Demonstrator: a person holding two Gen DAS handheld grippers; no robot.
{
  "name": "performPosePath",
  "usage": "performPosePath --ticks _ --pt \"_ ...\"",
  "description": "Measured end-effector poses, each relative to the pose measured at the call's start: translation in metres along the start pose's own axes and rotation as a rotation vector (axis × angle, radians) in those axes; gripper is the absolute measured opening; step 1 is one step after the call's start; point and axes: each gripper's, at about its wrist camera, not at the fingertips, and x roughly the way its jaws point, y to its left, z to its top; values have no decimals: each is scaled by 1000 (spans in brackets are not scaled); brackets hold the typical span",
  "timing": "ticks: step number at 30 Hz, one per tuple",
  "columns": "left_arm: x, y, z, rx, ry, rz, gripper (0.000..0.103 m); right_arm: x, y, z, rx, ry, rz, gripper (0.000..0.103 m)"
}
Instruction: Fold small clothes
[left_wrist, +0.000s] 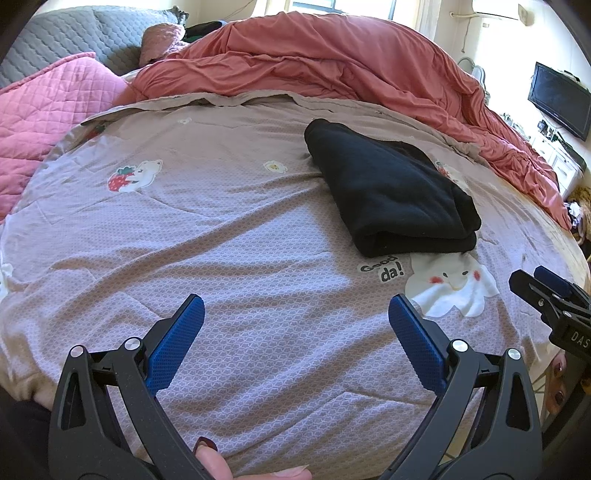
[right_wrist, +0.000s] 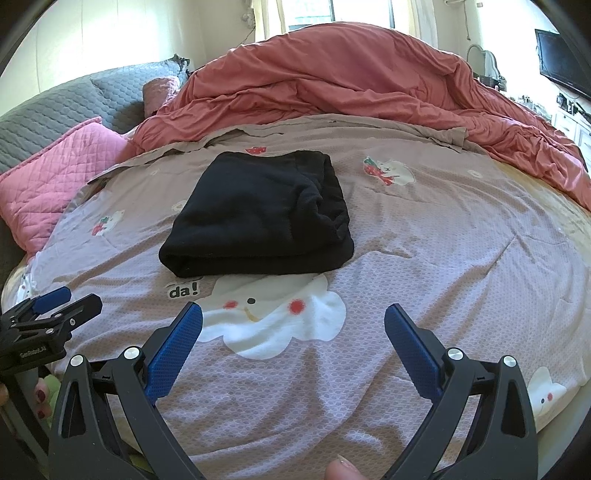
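Already folded into a thick rectangle, the black garment (right_wrist: 258, 218) lies on the mauve printed bedspread (right_wrist: 443, 258) of the bed, its near folded edge just touching the top of a white cloud figure (right_wrist: 273, 317) printed beside the letters "da!". Both tools hang over the near part of the bedspread, apart from the cloth and holding nothing. The right tool (right_wrist: 293, 347) has its blue-padded fingers spread wide, the cloud print showing between them — the garment sits straight ahead of it. The left tool (left_wrist: 295, 332) is likewise spread wide, with the garment ahead and off to its right. Each tool shows at the edge of the other's view. Behind the garment a rumpled coral duvet (right_wrist: 369, 81) is heaped across the bed, and a pink quilted pillow (right_wrist: 55, 177) lies at the left.
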Motion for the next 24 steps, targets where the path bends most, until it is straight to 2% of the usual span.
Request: performPosePath --ticks 24 --pt "4 3 -2 -15 16 22 93 8 -9 -7 29 32 -17 98"
